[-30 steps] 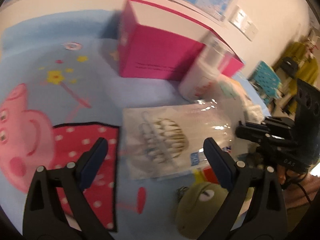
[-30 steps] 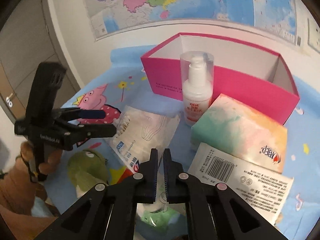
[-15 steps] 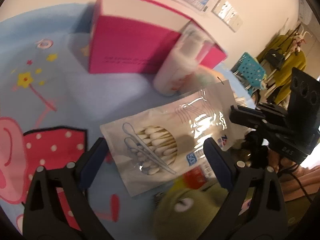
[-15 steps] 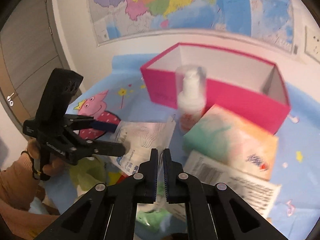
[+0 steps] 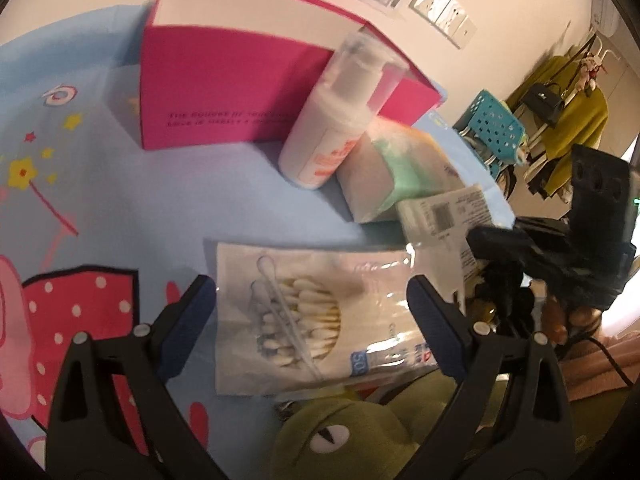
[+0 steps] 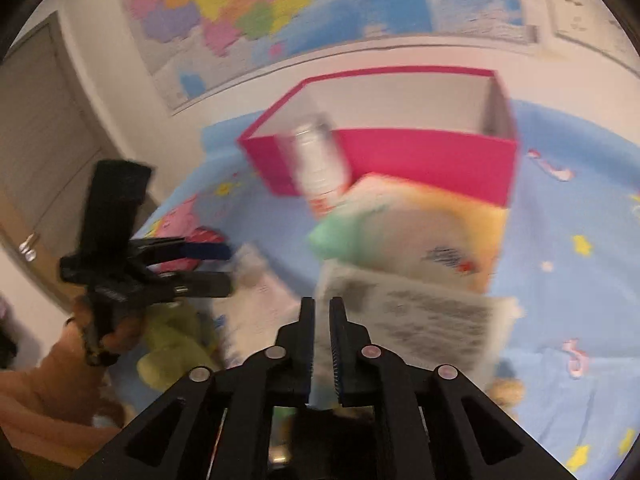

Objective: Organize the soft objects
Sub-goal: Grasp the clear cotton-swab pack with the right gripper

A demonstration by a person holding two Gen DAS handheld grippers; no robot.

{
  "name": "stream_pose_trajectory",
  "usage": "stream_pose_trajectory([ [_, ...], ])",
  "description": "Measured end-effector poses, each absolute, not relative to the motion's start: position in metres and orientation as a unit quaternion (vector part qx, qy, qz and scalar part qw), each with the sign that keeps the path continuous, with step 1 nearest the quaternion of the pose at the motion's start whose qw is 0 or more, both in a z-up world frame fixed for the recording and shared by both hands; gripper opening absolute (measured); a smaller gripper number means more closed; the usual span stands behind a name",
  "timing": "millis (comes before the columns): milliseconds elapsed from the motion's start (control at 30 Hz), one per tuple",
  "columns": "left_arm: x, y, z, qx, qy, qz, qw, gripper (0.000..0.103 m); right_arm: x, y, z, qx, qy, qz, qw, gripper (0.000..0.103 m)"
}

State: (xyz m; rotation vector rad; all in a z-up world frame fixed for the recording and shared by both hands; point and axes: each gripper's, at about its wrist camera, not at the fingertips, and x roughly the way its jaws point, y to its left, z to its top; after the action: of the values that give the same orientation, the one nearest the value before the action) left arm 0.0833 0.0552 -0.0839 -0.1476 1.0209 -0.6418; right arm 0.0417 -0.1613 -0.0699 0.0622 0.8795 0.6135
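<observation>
Only left view shows cotton swab bag [image 5: 320, 316]; left gripper [image 5: 312, 312] wide, empty; right gripper [image 6: 322, 336] pinching white packet [image 6: 416, 320].

Green plush frog [image 5: 340, 436] w/ pastel tissue pack [image 5: 396, 168]

Colourful wall map [image 6: 320, 4] hung on cream wall above desk. Grey door [image 6: 36, 120] stood at left. White switch panel [image 5: 442, 10] sat on wall. Turquoise basket [image 5: 494, 132] stood beside rack with yellow-green garment [image 5: 576, 124] and black handbag [image 5: 542, 98].
</observation>
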Motion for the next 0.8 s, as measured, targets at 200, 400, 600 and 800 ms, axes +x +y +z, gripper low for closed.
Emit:
stream_pose_trajectory([
  [200, 0.079, 0.066, -0.089, -0.077, 0.482, -0.296, 0.821, 0.096, 0.039, -0.143, -0.096, 0.037, 0.498, 0.312, 0.808, 0.031],
  [400, 0.076, 0.067, -0.091, -0.069, 0.48, -0.299, 0.822, 0.096, 0.043, -0.134, -0.101, 0.047, 0.491, 0.32, 0.809, 0.031],
  [600, 0.077, 0.075, -0.091, -0.082, 0.475, -0.3, 0.823, 0.096, 0.054, -0.127, -0.098, 0.054, 0.473, 0.319, 0.819, 0.034],
  [800, 0.077, 0.081, -0.091, -0.094, 0.471, -0.302, 0.823, 0.096, 0.059, -0.118, -0.095, 0.028, 0.446, 0.315, 0.837, 0.015],
])
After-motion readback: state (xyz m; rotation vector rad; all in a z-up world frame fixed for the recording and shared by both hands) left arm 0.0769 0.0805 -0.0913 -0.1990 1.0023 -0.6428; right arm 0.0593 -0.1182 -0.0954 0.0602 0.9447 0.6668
